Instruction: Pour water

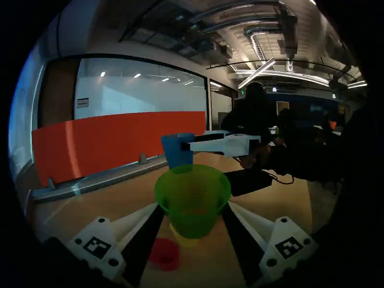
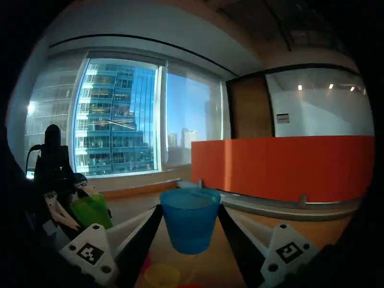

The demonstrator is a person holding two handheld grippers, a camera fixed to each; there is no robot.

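Though nothing had tipped yet, pouring looked near.
The left tongs [image 1: 193, 209] clenched the green cup [image 1: 193, 192] and the right tongs [image 2: 189, 225] the blue cup [image 2: 190, 216], both upright above the tabletop [image 1: 120, 197], presumably so nothing spilled early.

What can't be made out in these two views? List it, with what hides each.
Water level in the blue cup: right gripper view, seen side-on, its own wall hides the inside.
Yellow cup: left gripper view, mostly behind the green cup; right gripper view, cut by the bottom edge.
Person: left gripper view, a backlit silhouette, no detail.
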